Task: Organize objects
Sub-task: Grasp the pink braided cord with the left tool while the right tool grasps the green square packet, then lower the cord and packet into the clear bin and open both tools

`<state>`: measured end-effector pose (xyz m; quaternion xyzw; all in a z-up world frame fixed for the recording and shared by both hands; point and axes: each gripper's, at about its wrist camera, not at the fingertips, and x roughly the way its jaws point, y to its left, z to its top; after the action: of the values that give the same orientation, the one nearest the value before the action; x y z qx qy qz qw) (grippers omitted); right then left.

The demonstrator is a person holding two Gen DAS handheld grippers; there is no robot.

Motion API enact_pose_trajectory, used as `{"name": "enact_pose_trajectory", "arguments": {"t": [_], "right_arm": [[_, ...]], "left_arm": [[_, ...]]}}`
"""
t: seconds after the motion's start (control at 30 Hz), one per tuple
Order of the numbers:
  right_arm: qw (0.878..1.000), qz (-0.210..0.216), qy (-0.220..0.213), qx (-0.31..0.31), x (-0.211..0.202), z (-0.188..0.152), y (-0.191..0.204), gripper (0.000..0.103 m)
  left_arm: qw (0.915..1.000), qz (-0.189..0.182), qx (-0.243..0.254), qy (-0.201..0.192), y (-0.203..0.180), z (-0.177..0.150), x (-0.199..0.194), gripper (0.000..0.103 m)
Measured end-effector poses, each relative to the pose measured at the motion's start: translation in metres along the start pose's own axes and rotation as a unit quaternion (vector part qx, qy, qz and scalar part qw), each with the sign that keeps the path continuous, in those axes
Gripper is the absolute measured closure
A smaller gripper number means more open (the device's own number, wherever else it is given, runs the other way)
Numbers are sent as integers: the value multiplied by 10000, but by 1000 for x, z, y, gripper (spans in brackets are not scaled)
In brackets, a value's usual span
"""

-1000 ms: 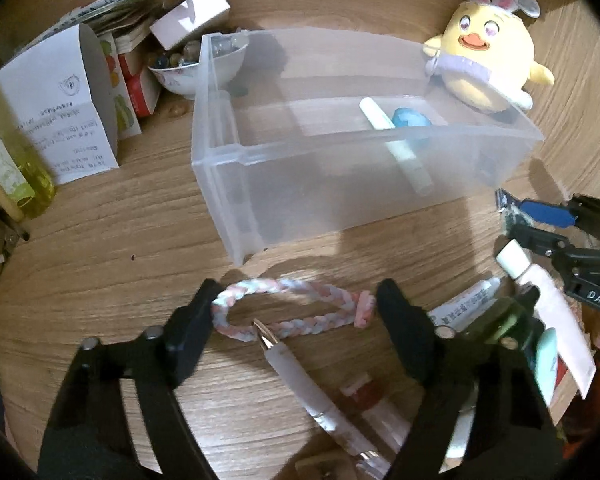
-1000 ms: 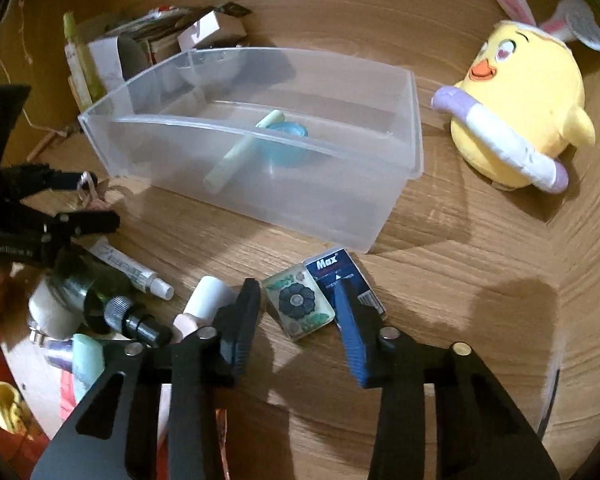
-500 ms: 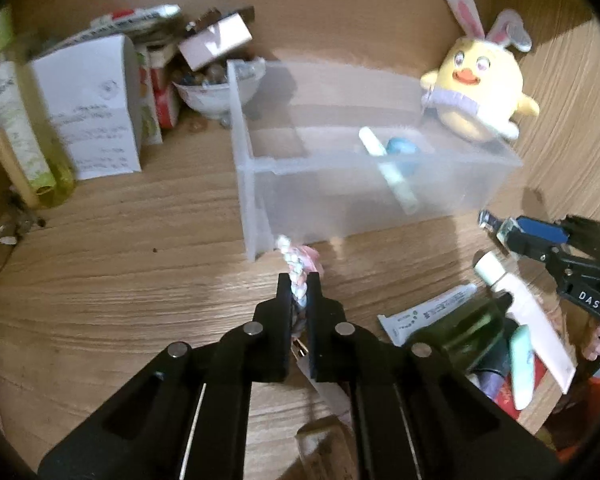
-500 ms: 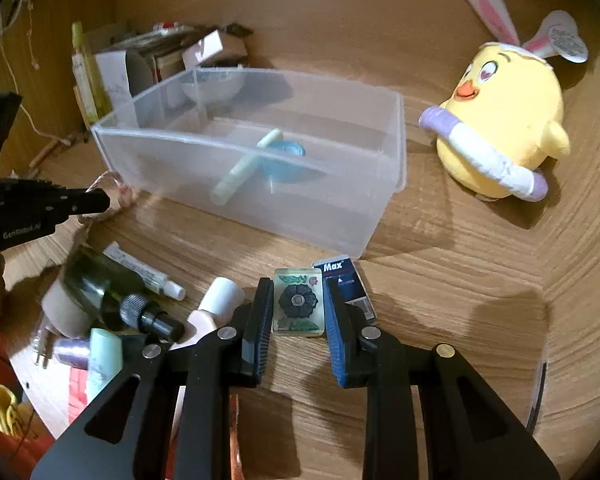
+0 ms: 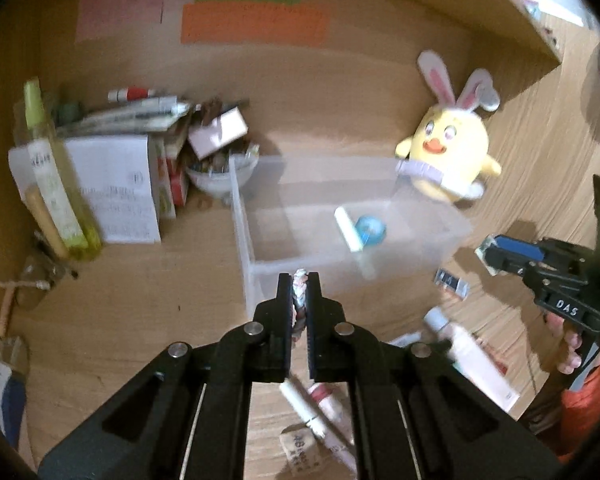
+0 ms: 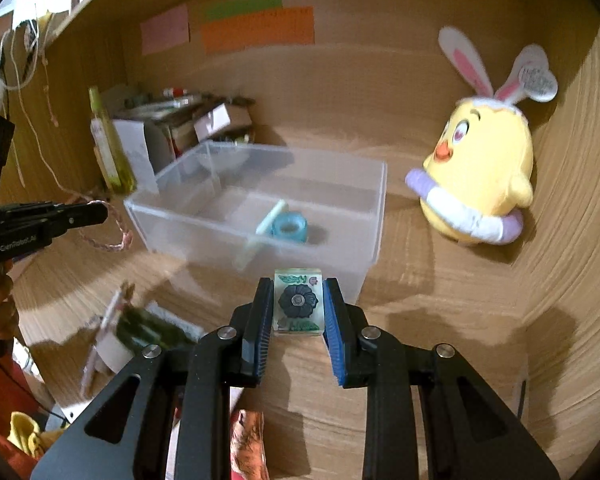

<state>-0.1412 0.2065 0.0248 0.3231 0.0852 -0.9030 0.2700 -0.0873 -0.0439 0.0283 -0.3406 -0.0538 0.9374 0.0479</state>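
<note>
Left to right: the left gripper (image 5: pixel 300 282) was clamped nearly shut on a braided pink-and-white cord loop (image 6: pixel 110 232), soft woven string; in the left wrist view only a short tuft showed between the jaws, while the right wrist view showed the rest of the loop hanging limp below the jaw tips, just beside the left end wall of the clear, frosted plastic rectangular bin (image 5: pixel 244 240). The bin lay directly ahead of both grippers with its long axis running left to right across the wood-grain desk (image 6: pixel 440 320). Judged: the left gripper was nearer the bin's left end, so the coming move turns on carrying the cord forward and over that near rim. Inside the bin lay a pale green stick (image 6: pixel 274 214), slender and smooth, propped on a round light-blue ring-shaped object (image 6: pixel 290 226), toward the middle. The right gripper (image 6: pixel 298 304) held a small rectangular glossy tile with a dark flower design (image 6: pixel 299 302), gripped across its short sides, lifted off the desk and just short of the bin's near wall, toward its right end. Judged: tile rigid and slick, could slip; cord floppy, may snag on the rim. Farther right sat a yellow plush chick with rabbit ears (image 6: pixel 484 168), apart from the bin.
</note>
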Motion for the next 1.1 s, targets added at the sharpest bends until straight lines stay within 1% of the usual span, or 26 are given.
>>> {"name": "enact_pose_trajectory", "arguments": {"t": [0.13,0.23,0.3,0.43,0.57,0.7,0.8,0.97,1.1], "right_arm": [[9997,82,-224,89,-6,16,-3,81],[9992,72,-373,113,-6,29,-4,81],[9990,100,-419,127,-4,37,-4,81],[9991,10,-421,83,8,54,-2,81],[9997,-133,-188,41,33,64,-1,81],[9994,-282,219,35,66,67,-5,81],[9978,-414,505,-55,89,65,-6,81],[9943,-459,943,-186,120,61,-7,81],[9933,-398,1077,-162,129,58,-8,81]], "left_arm": [[9997,-80,-2,-235,-3,19,-10,98],[9992,-63,1,-385,-5,33,-13,98],[9991,-93,-27,-416,-5,42,-10,98],[9992,-94,-82,-374,-4,55,6,98],[9997,-146,-147,-148,-2,62,31,98],[9995,-191,-186,177,-1,61,61,98],[9990,-199,-120,375,-5,57,79,98],[9978,-239,1,621,-11,52,103,98],[9966,-255,5,778,-10,48,115,98]]}}
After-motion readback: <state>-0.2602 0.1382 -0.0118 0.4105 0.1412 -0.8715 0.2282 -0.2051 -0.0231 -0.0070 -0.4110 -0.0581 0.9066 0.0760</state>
